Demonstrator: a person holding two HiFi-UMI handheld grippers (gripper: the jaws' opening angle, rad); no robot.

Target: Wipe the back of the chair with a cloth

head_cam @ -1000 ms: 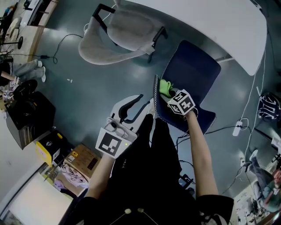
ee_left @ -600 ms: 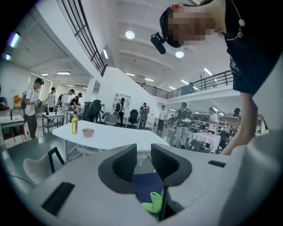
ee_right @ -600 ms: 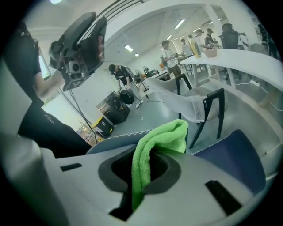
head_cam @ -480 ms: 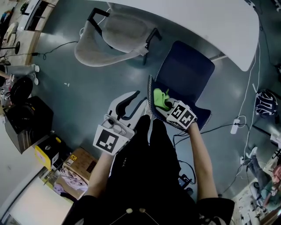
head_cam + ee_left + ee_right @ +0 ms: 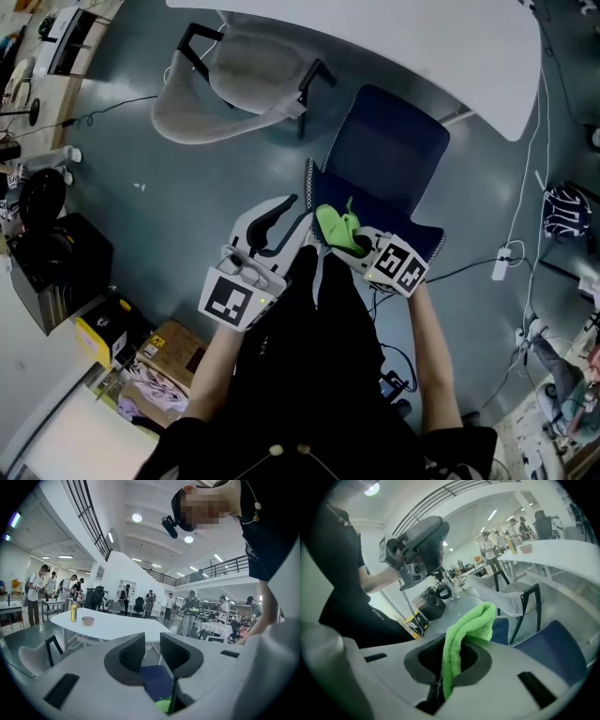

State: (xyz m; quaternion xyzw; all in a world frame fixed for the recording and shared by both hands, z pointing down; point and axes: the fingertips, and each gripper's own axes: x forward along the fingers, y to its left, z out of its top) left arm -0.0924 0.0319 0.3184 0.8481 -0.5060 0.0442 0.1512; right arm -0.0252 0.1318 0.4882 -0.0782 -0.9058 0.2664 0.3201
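Grey floor (image 5: 169,197), white table (image 5: 422,47) along the far side. Blue chair (image 5: 389,155) just below it. Green cloth (image 5: 336,228) at a corner of the chair back's top edge, clamped tight in right gripper (image 5: 352,242) (folded, probably as a wiping pad). Left gripper (image 5: 272,225) slightly parted, empty, kept aside.

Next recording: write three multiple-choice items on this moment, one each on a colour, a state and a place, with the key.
1. The chair nearest the person is: A) red B) dark blue C) yellow
2. The left claw is: A) open, nothing between B) fully shut C) out of every view
3. The cloth is: A) lying on the chair's seat B) in the left claw C) pinched in the right claw

Key: 1 B, its upholstery shows dark blue; 2 A, its jaws stand apart around bare air; 3 C, green fabric stands clamped between those jaws.
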